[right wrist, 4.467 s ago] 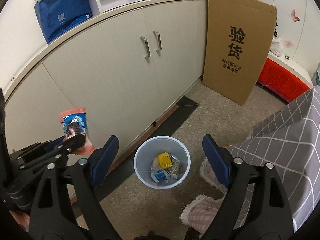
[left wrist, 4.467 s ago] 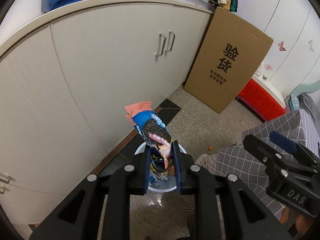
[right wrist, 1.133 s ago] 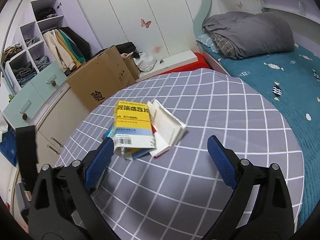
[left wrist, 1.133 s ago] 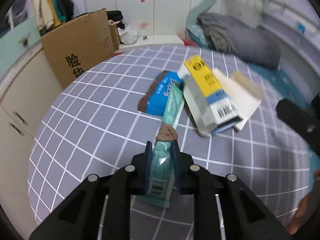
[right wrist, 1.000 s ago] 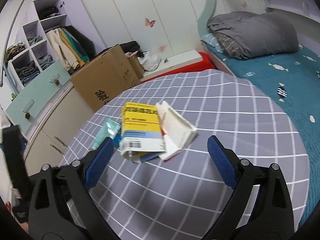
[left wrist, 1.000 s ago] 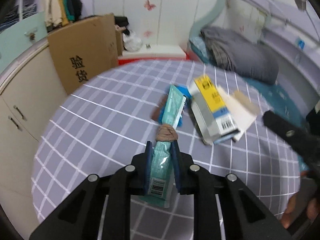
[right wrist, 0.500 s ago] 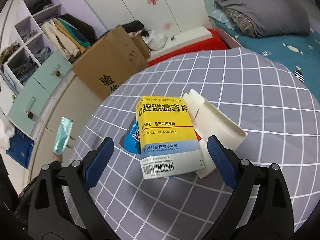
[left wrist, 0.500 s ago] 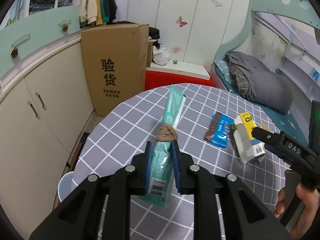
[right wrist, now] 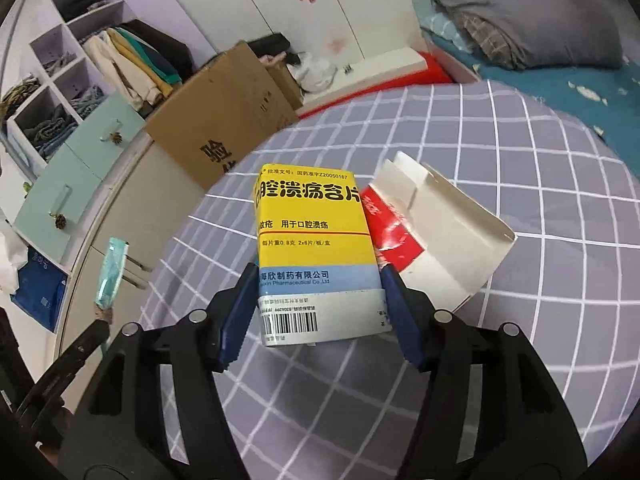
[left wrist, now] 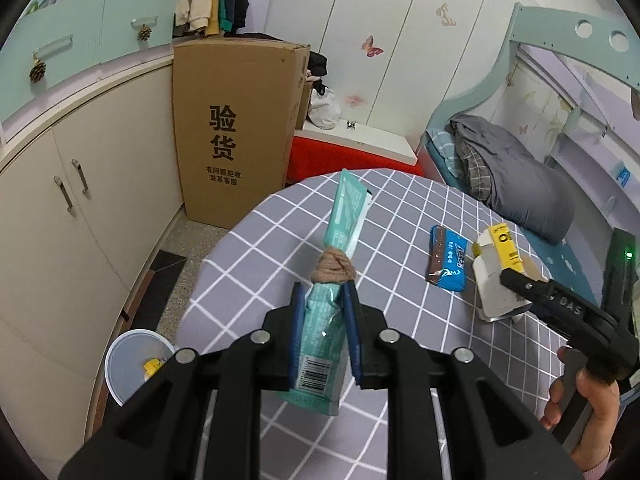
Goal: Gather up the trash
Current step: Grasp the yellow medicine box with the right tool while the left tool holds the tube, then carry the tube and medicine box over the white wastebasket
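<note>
My left gripper [left wrist: 323, 304] is shut on a teal wrapper [left wrist: 334, 264] with a brown band knotted around its middle, held above the grey checked table [left wrist: 256, 248]. The wrapper also shows at the left of the right wrist view [right wrist: 111, 276]. My right gripper [right wrist: 318, 300] has closed its blue pads on a yellow and blue medicine box [right wrist: 314, 248], seen in the left wrist view [left wrist: 496, 268] on the table. A blue snack wrapper [left wrist: 447, 258] lies on the table beside it. The white trash bin [left wrist: 120, 364] stands on the floor at lower left with trash inside.
An open white and red carton [right wrist: 436, 236] lies right behind the yellow box. A tall cardboard box [left wrist: 236, 128] leans on the cream cabinets [left wrist: 60, 208]. A red storage box [left wrist: 320, 160] and a bed with a grey quilt [left wrist: 508, 184] lie beyond the table.
My right gripper has moved onto the yellow box and its jaws have closed in on it. My left gripper has swung further left with the teal wrapper, and the bin has come more into view.
</note>
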`<state>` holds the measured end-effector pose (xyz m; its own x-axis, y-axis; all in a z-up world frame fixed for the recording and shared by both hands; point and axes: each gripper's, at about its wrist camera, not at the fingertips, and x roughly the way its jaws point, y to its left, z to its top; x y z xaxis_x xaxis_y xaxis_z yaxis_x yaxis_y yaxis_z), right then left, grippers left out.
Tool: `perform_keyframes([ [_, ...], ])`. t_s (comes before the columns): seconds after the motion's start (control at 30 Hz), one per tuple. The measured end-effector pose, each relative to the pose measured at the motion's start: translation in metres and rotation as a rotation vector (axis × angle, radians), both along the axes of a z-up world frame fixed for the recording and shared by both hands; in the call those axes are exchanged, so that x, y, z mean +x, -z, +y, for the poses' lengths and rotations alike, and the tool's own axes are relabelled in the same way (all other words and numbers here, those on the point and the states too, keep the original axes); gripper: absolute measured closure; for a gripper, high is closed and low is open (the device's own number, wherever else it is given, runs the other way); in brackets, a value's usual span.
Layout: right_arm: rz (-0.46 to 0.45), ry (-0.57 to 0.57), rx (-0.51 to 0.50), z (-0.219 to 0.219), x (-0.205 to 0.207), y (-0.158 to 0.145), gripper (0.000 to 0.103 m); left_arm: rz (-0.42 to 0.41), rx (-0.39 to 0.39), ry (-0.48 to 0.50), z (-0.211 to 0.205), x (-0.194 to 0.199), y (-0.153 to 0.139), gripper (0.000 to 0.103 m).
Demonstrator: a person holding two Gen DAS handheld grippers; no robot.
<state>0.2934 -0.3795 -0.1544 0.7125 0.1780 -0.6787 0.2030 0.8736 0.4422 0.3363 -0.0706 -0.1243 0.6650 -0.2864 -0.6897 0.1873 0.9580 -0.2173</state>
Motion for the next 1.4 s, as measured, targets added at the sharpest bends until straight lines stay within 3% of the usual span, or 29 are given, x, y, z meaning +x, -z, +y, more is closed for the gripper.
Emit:
perform_keyframes([
  [0.3, -0.101, -0.160, -0.037, 0.082, -0.016, -0.048, 0.042, -0.026, -0.048, -0.054, 0.058, -0.020, -0.008, 0.084],
  [0.53, -0.105, -0.350, -0.043, 0.185, -0.012, -0.053, 0.042, -0.021, -0.061, -0.157, 0.131, -0.037, -0.001, 0.084],
  [0.8, -0.068, -0.548, -0.054, 0.314, -0.002, -0.025, 0.042, 0.041, -0.047, -0.298, 0.224, -0.043, 0.029, 0.084],
  [1.03, -0.015, -0.636, -0.077, 0.397, 0.011, 0.012, 0.042, 0.108, -0.035, -0.395, 0.290, -0.043, 0.063, 0.084],
  [1.37, 0.006, -0.593, -0.109, 0.425, 0.028, 0.046, 0.042, 0.180, -0.075, -0.433, 0.330, -0.018, 0.098, 0.083],
  [1.4, 0.009, -0.582, -0.112, 0.424, 0.031, 0.048, 0.042, 0.180, -0.085, -0.439, 0.332, -0.015, 0.101, 0.072],
])
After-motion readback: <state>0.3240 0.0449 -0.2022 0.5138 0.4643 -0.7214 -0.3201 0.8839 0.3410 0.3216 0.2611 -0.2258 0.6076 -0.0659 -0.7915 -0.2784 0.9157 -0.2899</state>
